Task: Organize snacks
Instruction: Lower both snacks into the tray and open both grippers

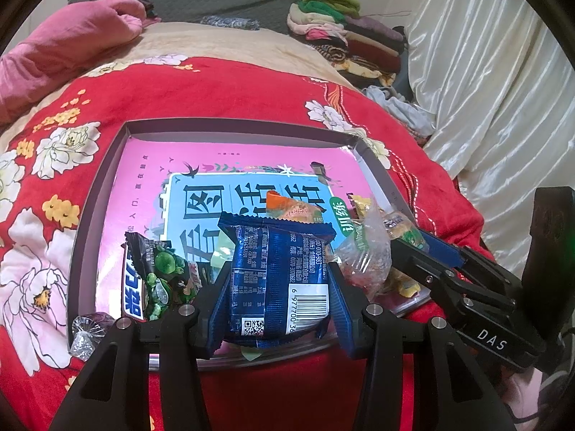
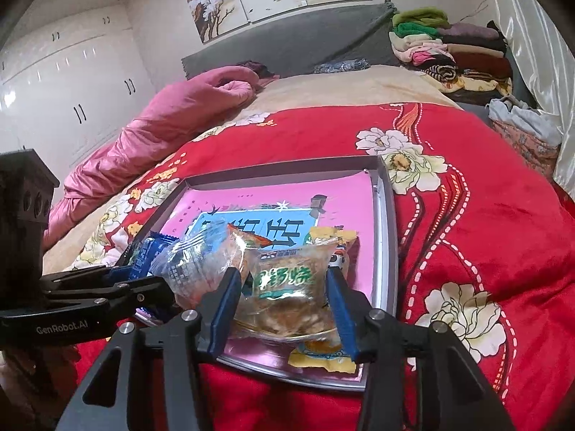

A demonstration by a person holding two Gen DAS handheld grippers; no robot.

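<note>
Held blue snack packet [image 1: 278,280] in left gripper [image 1: 276,287], jaws pinching its crinkly sides, at tray's [image 1: 230,125] near edge; straddled clear cracker packet [image 2: 287,287] with right gripper [image 2: 285,298], grip uncertain; light, slippery, crushable, best taken across sealed edges

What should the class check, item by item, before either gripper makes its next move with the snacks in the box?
1. Left gripper pads press the blue packet: ok.
2. Right gripper grips the clear snack bag: cannot tell; its fingers flank it.
3. Box lies flat on the red blanket: ok.
4. Far part of the box floor free for placing: ok.
5. Grippers apart from each other: ok, though close.
</note>
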